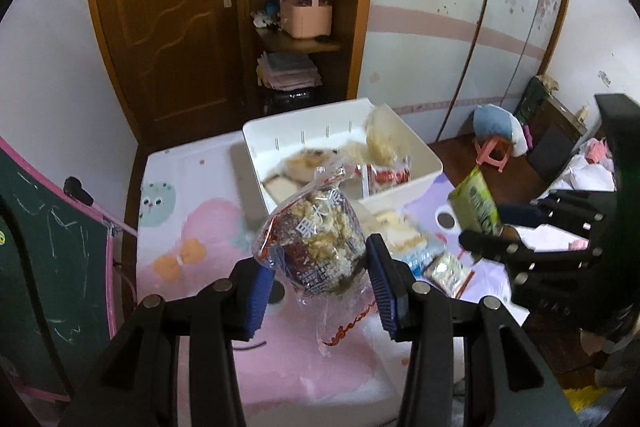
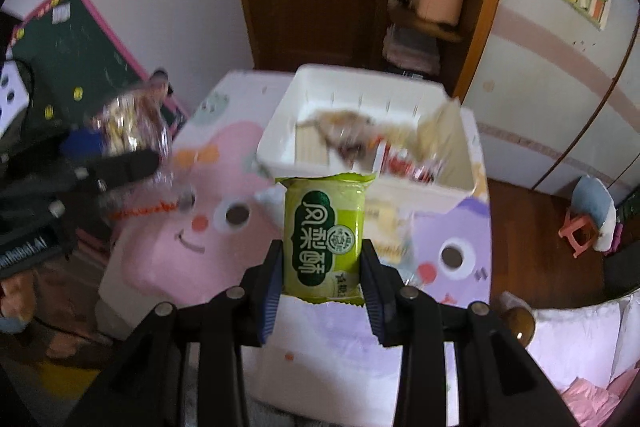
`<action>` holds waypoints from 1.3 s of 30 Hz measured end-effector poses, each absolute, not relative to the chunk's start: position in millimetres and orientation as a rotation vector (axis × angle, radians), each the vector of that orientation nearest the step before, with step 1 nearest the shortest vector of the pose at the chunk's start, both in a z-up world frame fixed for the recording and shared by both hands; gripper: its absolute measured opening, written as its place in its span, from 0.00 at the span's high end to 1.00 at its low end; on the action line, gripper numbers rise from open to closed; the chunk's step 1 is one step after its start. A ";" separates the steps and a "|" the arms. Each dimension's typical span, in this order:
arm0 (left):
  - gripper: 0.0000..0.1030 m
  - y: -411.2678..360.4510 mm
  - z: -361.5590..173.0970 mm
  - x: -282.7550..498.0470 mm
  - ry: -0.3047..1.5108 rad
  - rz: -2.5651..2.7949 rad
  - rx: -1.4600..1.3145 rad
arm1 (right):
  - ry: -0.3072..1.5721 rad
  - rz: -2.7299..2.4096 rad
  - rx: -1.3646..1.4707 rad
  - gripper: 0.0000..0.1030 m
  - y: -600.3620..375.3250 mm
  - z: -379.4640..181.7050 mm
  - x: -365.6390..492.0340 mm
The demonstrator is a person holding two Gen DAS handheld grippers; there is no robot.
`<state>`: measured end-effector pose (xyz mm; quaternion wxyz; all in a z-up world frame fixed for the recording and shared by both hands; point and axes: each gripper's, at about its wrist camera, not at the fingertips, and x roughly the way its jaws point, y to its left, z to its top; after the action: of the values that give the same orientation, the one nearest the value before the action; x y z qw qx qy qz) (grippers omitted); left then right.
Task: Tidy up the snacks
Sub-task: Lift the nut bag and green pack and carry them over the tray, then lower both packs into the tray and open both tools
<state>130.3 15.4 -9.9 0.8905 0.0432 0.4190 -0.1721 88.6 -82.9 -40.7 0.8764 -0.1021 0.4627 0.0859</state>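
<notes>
My left gripper point(image 1: 320, 263) is shut on a clear-wrapped round nut-and-crumb cake point(image 1: 316, 243), held in the air above the table. The same cake point(image 2: 132, 123) shows at the left of the right wrist view, in the left gripper point(image 2: 120, 163). My right gripper point(image 2: 322, 267) is shut on a green pineapple-cake packet point(image 2: 324, 235), also lifted; that packet point(image 1: 476, 205) appears at the right of the left wrist view. Behind both stands a white plastic bin point(image 1: 404, 195) point(image 2: 280, 131) holding several wrapped snacks.
The table carries a pink and purple cartoon cloth point(image 1: 200, 227) point(image 2: 168, 259). Loose snack packets point(image 1: 404, 235) lie just in front of the bin, and a small silver packet point(image 1: 448, 273) nearer. A green chalkboard point(image 1: 48, 267) leans at the left. Pink stool point(image 1: 494, 155) on the floor right.
</notes>
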 end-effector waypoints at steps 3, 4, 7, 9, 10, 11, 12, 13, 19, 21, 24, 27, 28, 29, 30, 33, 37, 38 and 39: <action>0.58 10.9 0.6 145.5 0.852 -0.347 0.082 | 0.926 0.168 -0.188 0.65 -89.8 -20.2 102.6; 0.58 8.6 3.2 151.0 0.848 -0.344 0.084 | 0.919 0.166 -0.180 0.65 -92.1 -15.1 106.5; 0.58 2.1 13.7 172.0 0.833 -0.330 0.085 | 0.888 0.146 -0.152 0.65 -102.2 4.1 130.9; 0.58 -3.0 20.1 187.4 0.823 -0.320 0.083 | 0.881 0.133 -0.127 0.65 -109.8 13.7 148.9; 0.57 -5.5 21.3 192.9 0.820 -0.318 0.085 | 0.879 0.124 -0.119 0.65 -112.4 17.5 154.7; 0.57 -8.3 23.0 200.3 0.818 -0.314 0.087 | 0.876 0.108 -0.109 0.65 -116.6 21.4 165.3; 0.57 -12.1 24.5 208.8 0.815 -0.309 0.092 | 0.876 0.096 -0.102 0.65 -120.1 24.8 173.1; 0.57 -16.1 25.1 217.7 0.812 -0.303 0.099 | 0.875 0.086 -0.091 0.65 -124.0 27.5 182.2; 0.57 -32.0 9.5 267.5 0.845 -0.262 0.100 | 0.877 0.054 -0.057 0.65 -145.6 28.4 234.8; 0.57 -35.9 -4.1 285.1 0.879 -0.251 0.090 | 0.892 0.041 -0.049 0.65 -153.0 22.7 253.3; 0.57 -41.7 -22.6 304.8 0.918 -0.241 0.089 | 0.920 0.036 -0.057 0.65 -158.1 10.9 274.0; 0.57 -48.3 -40.6 318.7 0.957 -0.241 0.108 | 0.955 0.023 -0.096 0.65 -157.8 -4.4 292.6; 0.57 -50.9 -47.4 322.2 0.975 -0.243 0.119 | 0.967 0.019 -0.102 0.65 -157.3 -8.8 296.6; 0.57 -53.1 -54.9 326.9 0.996 -0.241 0.129 | 0.990 0.012 -0.111 0.65 -157.5 -16.6 304.8; 0.57 -54.7 -63.6 331.8 1.017 -0.233 0.138 | 1.006 0.008 -0.118 0.64 -157.6 -22.1 311.4; 0.59 -57.9 -88.0 343.6 1.077 -0.217 0.171 | 1.043 0.006 -0.146 0.64 -155.4 -38.2 329.3; 0.57 -55.0 -111.7 355.8 1.134 -0.163 0.203 | 1.090 0.018 -0.154 0.63 -150.5 -53.1 344.1; 0.54 -52.0 -115.1 358.9 1.140 -0.143 0.201 | 1.096 0.025 -0.152 0.63 -149.3 -56.5 347.1; 0.50 -48.1 -116.7 359.2 1.146 -0.131 0.196 | 1.099 0.029 -0.152 0.63 -148.7 -58.2 348.8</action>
<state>359.2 -48.1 -116.7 0.8338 0.0924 0.5408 -0.0620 348.8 -148.7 -58.2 0.8498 -0.0722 0.5219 0.0138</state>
